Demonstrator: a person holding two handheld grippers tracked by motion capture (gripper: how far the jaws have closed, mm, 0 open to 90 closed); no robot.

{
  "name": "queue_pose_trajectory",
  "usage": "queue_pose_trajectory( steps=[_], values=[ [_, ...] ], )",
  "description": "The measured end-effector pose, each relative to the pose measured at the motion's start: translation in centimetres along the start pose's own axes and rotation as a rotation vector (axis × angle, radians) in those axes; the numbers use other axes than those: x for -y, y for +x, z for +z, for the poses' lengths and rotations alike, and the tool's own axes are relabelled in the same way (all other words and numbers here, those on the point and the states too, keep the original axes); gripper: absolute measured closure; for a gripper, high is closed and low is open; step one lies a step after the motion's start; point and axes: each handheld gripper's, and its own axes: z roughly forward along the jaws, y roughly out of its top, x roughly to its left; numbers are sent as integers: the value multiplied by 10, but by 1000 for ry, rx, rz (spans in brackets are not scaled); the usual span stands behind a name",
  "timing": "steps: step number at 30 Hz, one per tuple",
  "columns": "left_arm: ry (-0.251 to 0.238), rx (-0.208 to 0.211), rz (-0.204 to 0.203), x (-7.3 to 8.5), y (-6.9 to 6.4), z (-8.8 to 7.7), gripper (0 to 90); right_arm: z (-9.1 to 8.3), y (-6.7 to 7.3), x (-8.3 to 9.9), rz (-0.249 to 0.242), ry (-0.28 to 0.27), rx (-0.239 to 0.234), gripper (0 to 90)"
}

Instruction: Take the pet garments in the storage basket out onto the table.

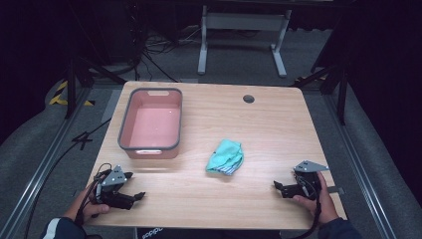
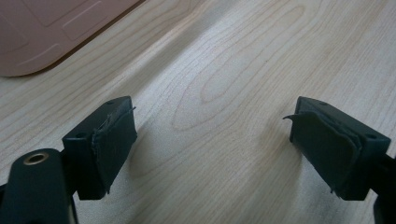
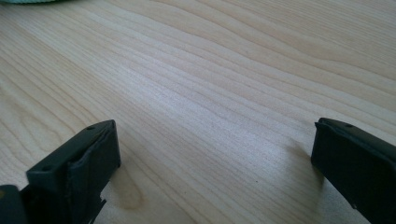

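Left gripper (image 1: 135,185), black with a grey three-cornered plate, rests low at the near left corner of the light wooden table (image 1: 278,124); its jaws stand wide apart with nothing between them, bare wood showing in the gap in the left gripper view. Just beyond it sits the pink rectangular plastic tub with a grey rim (image 1: 150,144), empty inside. Right gripper (image 1: 277,187), at the near right edge, likewise has its jaws spread wide and holds nothing. The crumpled teal cloth (image 1: 225,157) lies on the table ahead and to the left of the right gripper, apart from both tools and the tub.
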Motion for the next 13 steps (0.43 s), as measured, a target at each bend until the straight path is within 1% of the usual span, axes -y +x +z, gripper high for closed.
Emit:
queue_pose_trajectory(
  steps=[5,13],
  values=[
    [2,-4,2,0,0,0,140,0,0,0,0,0,0,14],
    [0,2,2,-1,1,1,134,0,0,0,-2,-1,1,15]
  ],
)
